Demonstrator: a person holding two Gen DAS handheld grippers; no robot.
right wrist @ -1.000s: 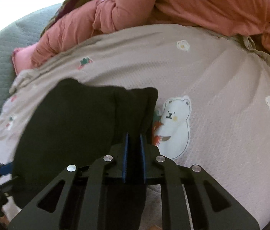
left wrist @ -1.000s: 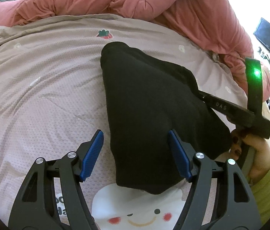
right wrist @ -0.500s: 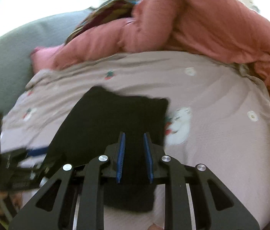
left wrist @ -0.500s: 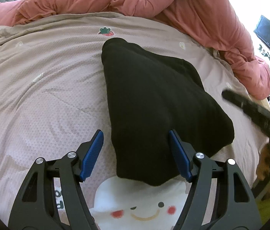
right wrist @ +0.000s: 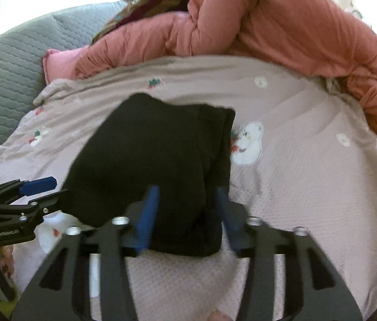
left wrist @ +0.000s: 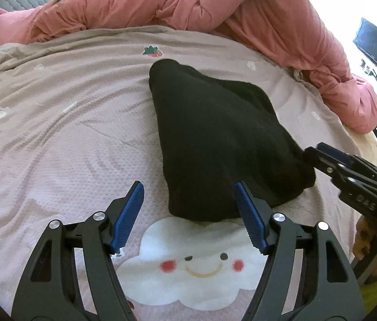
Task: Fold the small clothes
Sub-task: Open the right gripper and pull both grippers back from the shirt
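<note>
Black garment lying folded on the bed's mauve sheet, roughly triangular in the left wrist view, narrow end far, broad end near. Left tongs spread wide, holding nothing, just short of the garment's near edge; right blue pad overlapping that edge in the picture, left pad over bare sheet, well clear of the cloth. Cloud face print on the sheet between the two arms, just below the garment. Right tongs at the garment's right corner in that view, touching or nearly so, cannot tell which. From the right wrist view, right tongs parted to a moderate gap, blurred, gripping nothing, with the garment's near corner lying between the pads. Left tongs at the left there, open, tips at the garment's left edge. Bear print just beside the garment's far right corner. Pink duvet heaped along the far side of the bed.
</note>
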